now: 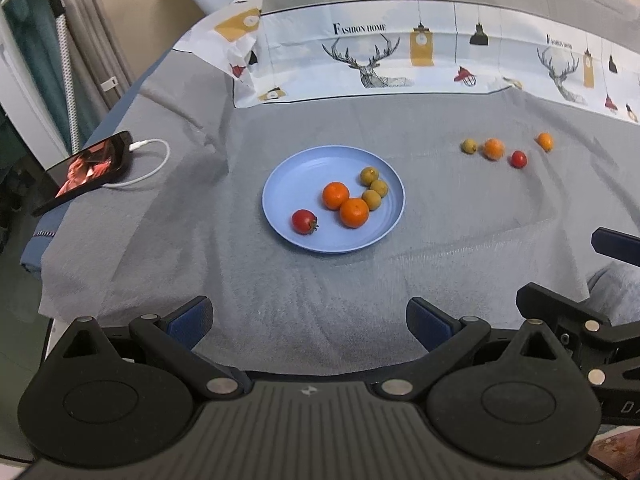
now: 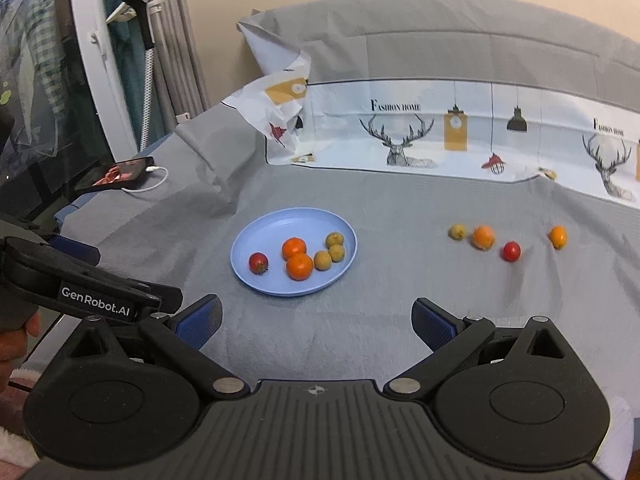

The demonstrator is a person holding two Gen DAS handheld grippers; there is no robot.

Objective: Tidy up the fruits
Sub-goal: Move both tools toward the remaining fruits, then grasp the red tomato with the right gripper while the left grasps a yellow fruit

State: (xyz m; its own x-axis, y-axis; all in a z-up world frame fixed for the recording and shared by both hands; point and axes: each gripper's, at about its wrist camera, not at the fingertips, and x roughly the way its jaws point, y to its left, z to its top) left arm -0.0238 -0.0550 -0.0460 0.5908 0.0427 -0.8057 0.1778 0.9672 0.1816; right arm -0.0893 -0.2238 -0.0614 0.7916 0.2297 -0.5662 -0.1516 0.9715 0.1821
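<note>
A blue plate (image 1: 304, 168) (image 2: 260, 232) sits on the grey cloth. It holds a red tomato (image 1: 304, 221) (image 2: 258, 263), two oranges (image 1: 335, 195) (image 2: 299, 266) and three green-yellow fruits (image 1: 371, 199) (image 2: 322, 260). To its right, loose on the cloth, lie a green-yellow fruit (image 1: 469, 146) (image 2: 457, 231), an orange (image 1: 493, 148) (image 2: 483, 237), a red tomato (image 1: 519, 159) (image 2: 511, 251) and another orange (image 1: 545, 141) (image 2: 557, 237). My left gripper (image 1: 310, 322) is open and empty, near the cloth's front edge. My right gripper (image 2: 316, 322) is open and empty, also back from the plate.
A phone (image 1: 90, 168) (image 2: 120, 172) with a white cable (image 1: 148, 160) lies at the left edge of the bed. A printed deer-pattern sheet (image 1: 400, 60) (image 2: 440, 136) runs along the back. A pole stand (image 2: 146, 40) and curtains stand at the far left.
</note>
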